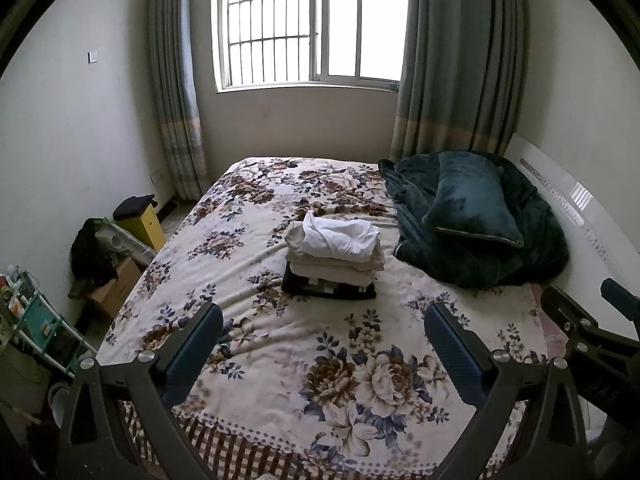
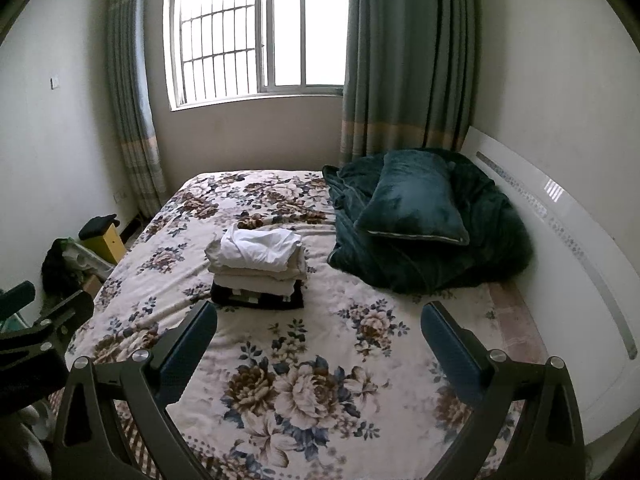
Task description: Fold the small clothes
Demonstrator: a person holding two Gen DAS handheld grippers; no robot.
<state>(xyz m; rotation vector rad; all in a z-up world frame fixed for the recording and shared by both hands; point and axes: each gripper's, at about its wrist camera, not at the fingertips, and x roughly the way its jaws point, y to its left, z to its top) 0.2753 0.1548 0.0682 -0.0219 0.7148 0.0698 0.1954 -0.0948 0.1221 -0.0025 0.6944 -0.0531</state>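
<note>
Both grippers — left gripper (image 1: 324, 344), right gripper (image 2: 320, 340) — wide, empty, above bed (image 1: 280, 360). Stack of clothes (image 1: 334, 258) mid-bed; white top garment (image 1: 340, 236) looks loose — pinch 2 corners, refold flat.

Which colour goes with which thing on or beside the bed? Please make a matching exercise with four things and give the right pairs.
Things:
1. top garment of the stack
2. bottom garment of the stack
3. pillow
4. box beside the bed

Colours:
A. yellow
B. dark teal
C. white
D. black

Pairs: 1-C, 2-D, 3-B, 4-A
</note>
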